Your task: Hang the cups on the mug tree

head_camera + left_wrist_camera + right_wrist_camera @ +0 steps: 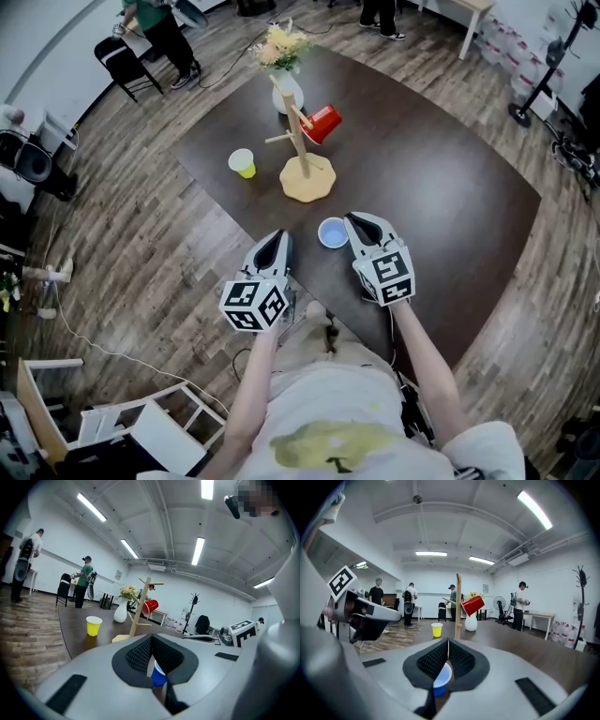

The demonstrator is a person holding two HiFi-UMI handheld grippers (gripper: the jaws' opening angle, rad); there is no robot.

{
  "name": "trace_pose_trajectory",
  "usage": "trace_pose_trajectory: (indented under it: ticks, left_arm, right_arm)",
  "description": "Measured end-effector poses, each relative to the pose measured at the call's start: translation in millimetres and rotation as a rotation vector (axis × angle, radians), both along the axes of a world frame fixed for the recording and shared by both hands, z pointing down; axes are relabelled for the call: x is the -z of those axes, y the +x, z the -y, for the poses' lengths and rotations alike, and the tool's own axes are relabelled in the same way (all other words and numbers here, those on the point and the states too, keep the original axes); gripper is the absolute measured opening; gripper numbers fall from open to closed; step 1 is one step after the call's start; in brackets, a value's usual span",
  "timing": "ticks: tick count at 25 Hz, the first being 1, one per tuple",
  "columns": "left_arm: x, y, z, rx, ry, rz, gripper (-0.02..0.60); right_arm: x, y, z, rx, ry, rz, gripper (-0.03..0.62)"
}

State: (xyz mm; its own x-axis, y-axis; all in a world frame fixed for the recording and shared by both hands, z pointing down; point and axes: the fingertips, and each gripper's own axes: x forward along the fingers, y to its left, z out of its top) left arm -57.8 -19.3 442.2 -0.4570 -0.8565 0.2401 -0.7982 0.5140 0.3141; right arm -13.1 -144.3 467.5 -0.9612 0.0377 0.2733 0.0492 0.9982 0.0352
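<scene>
The dark table [441, 178] carries one wooden mug tree [303, 150], upright toward its far side, next to one white vase [287, 94] of flowers. Near the front edge the person holds out two tongs.

The right gripper [351, 221] is clenched, and from where I stand it looks to be pinching the rim of the blue cup [332, 232]. That cup sits tilted, its long axis leaning off upright with the mouth turned up and sideways. The left gripper [279, 238] is clamped together on nothing, near that cup but not touching it.

The tree lies ahead of the right gripper, well apart, so I judge that hand has the carry.

There are three cups in all. The blue one is in the grip, one red cup [322, 122] is already on a peg, and one yellow cup [242, 163] stands on the table left of the tree.
</scene>
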Motion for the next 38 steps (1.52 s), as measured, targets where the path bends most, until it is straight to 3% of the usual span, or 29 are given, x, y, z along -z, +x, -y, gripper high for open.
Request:
trace_pose_trajectory:
  ticks: [9, 10, 12, 15, 18, 22, 32, 38]
  left_arm:
    - [-21.7, 10.4, -0.3, -0.001, -0.010, -0.037, 0.023]
    - [-23.6, 11.8, 0.1, -0.001, -0.010, -0.040, 0.023]
    - [-27.4, 13.5, 0.0, -0.002, -0.013, -0.047, 0.023]
    - [-32.3, 15.0, -0.5, -0.002, -0.017, -0.058, 0.023]
    - [-36.8, 16.2, -1.8, 0.003, -0.019, -0.068, 0.023]
    - [-43.2, 13.8, -3.2, 0.013, -0.024, -0.078, 0.023]
    - [-49.9, 11.3, -2.4, 0.023, -0.030, -0.092, 0.023]
    - [-51.5, 11.3, -1.8, 0.027, -0.032, -0.097, 0.023]
  right_arm:
    - [-36.8, 28.1, -9.3, -0.025, -0.130, -0.002, 0.028]
    - [-40.0, 29.4, -10.3, -0.027, -0.138, -0.003, 0.042]
    - [-46.3, 30.2, -12.9, -0.029, -0.153, -0.004, 0.130]
    - [-56.0, 29.1, -18.9, -0.014, -0.158, -0.017, 0.182]
    - [-66.2, 26.5, -25.8, 0.007, -0.173, -0.030, 0.274]
    - [-82.9, 16.9, -30.8, 0.024, -0.168, -0.063, 0.334]
    - [-117.1, -11.6, -30.0, 0.028, -0.119, -0.188, 0.357]
    - [-113.3, -23.4, -28.4, -0.001, -0.096, -0.177, 0.356]
